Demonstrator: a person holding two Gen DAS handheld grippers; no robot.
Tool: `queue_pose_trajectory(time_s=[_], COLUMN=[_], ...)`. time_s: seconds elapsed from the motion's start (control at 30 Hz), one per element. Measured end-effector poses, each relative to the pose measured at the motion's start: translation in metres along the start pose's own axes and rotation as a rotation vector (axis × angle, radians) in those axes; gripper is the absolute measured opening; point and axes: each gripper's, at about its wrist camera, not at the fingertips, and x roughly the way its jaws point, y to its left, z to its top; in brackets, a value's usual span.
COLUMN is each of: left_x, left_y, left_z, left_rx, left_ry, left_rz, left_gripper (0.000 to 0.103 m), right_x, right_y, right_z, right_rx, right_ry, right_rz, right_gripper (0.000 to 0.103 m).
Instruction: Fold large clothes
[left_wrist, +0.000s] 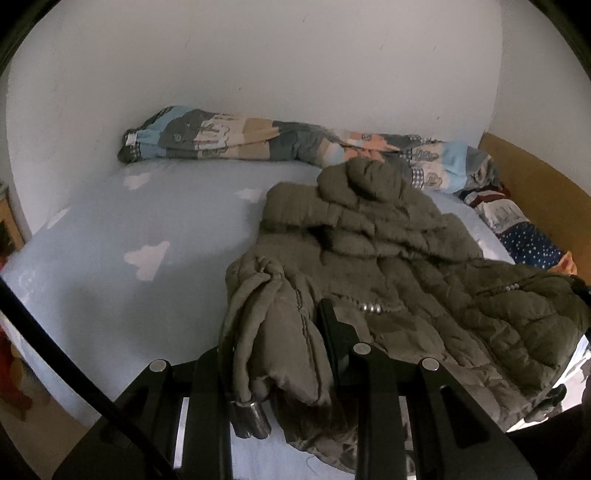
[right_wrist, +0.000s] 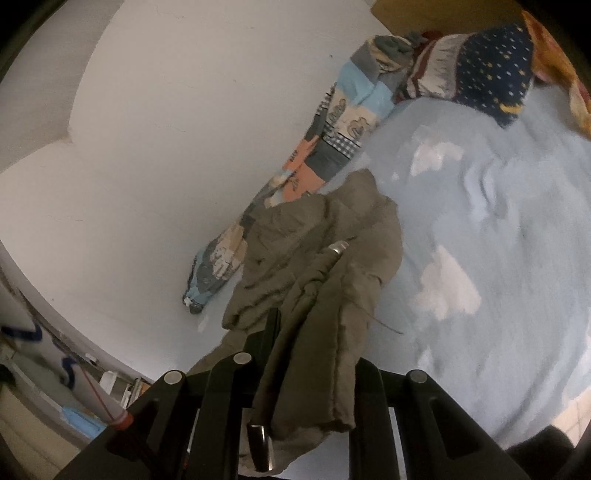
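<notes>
An olive-brown puffer jacket (left_wrist: 388, 251) lies spread on the light blue cloud-print bed sheet (left_wrist: 110, 221), hood toward the wall. My left gripper (left_wrist: 280, 343) is shut on a bunched edge of the jacket near the camera. Its right finger shows, while fabric covers the left one. A drawstring with a metal end (left_wrist: 249, 417) hangs over the gripper's frame. In the right wrist view my right gripper (right_wrist: 306, 332) is shut on another edge of the jacket (right_wrist: 314, 258), which drapes over the fingers and is lifted off the sheet (right_wrist: 498, 258). A metal cord tip (right_wrist: 338, 247) sticks out of the fold.
A rolled patchwork quilt (left_wrist: 240, 136) runs along the white wall behind the jacket. A dark blue starred pillow (left_wrist: 532, 243) and a wooden headboard (left_wrist: 535, 173) stand at the right end of the bed. Cluttered items (right_wrist: 74, 387) sit beyond the bed's edge.
</notes>
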Motion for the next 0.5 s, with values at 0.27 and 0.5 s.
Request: queue_pose_trajectory(time_s=[0.27,0.5], left_x=[0.008,0.045], left_y=[-0.003,-0.007], left_z=[0.069,0.154], left_rx=[-0.009,-0.05], left_ry=[-0.032,-0.064], left_rz=[-0.023,-0.031], left_gripper=[0.028,0.032], right_x=[0.016,0.059], right_y=[0.036,0.066], right_z=[0.055,0.122], right_rx=[-0.045,-0.066], right_ry=[-0.021,-0.052], right_rz=[0.035,0.03], right_gripper=[0.016,0.016])
